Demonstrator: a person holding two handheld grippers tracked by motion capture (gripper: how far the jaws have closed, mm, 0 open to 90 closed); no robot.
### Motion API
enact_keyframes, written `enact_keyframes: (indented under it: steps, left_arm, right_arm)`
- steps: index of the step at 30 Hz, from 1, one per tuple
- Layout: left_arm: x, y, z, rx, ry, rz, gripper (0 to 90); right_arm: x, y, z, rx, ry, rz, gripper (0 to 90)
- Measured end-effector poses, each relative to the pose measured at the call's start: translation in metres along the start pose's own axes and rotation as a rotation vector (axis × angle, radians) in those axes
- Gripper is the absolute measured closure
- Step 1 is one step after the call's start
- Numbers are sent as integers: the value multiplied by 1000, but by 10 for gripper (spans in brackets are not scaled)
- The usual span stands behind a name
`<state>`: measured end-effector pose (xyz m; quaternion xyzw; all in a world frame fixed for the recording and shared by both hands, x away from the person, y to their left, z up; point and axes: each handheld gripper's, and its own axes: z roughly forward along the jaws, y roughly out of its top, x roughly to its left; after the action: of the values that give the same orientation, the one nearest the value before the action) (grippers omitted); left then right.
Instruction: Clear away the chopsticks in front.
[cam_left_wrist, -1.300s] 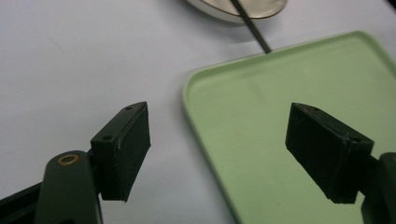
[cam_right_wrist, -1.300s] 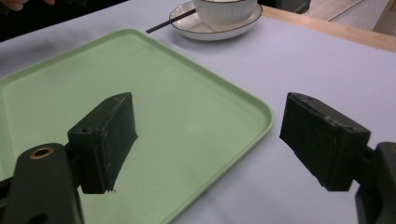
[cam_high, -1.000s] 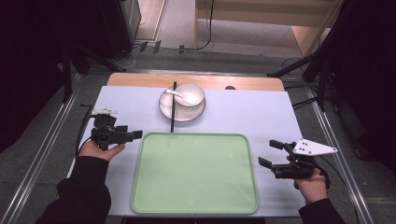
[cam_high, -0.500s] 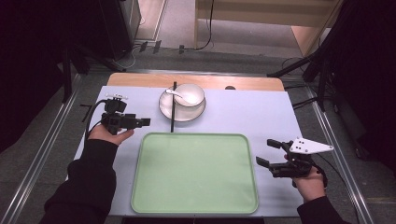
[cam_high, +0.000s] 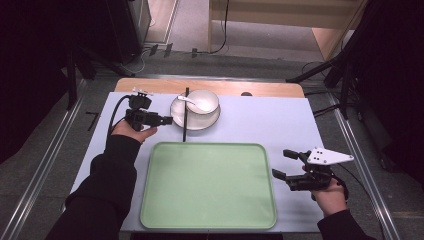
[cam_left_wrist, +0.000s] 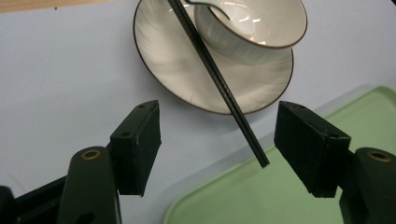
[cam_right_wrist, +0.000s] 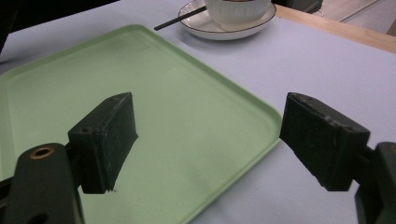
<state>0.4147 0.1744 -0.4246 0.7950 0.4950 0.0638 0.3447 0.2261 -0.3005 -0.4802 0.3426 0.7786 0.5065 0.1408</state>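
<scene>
Across the left rim of the plate (cam_high: 195, 120) lay the black chopstick (cam_high: 185, 116), its near tip reaching over the far edge of the green tray (cam_high: 207, 187) and its far end pointing toward the wooden strip at the back of the bench (cam_high: 280, 122). On the plate sat a white bowl (cam_high: 203, 101) with a white spoon (cam_high: 186, 100) in it, the chopstick passing just beside the bowl. Just left of the plate, the left hand-held gripper (cam_high: 166, 120) hovered with its jaws apart and aimed at the chopstick; they had just been closing a little, with nothing pressed between them. From the left gripper view, the chopstick (cam_left_wrist: 219, 81) ran down between the two jaws but beyond them, untouched. Well apart from all this, at the tray's right edge, the right hand-held gripper (cam_high: 284, 165) was held above the bench with its jaws wide apart and empty, pointing across the tray (cam_right_wrist: 140, 107).
</scene>
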Motion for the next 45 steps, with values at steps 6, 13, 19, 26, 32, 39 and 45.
enact_keyframes:
  steps: [6,13,19,26,32,39,45]
  left_arm:
    - [-4,13,16,19,15,3,330]
    - [-10,21,39,32,33,38,357]
    - [-7,20,58,67,43,20,383]
    - [-3,20,74,62,70,-5,406]
    - [-2,20,80,76,73,-22,455]
    - [-4,18,88,88,75,-20,474]
    - [-1,18,89,78,73,-31,495]
  right_arm:
    - [1,-2,-3,-3,0,7,192]
    - [1,-2,-5,-11,-3,7,192]
    - [1,-2,-4,-11,0,9,192]
    - [1,-2,-6,-15,0,7,192]
    - [1,-3,-7,-11,1,10,192]
    - [1,-3,-8,-15,2,10,192]
    - [1,-3,-9,-15,2,11,192]
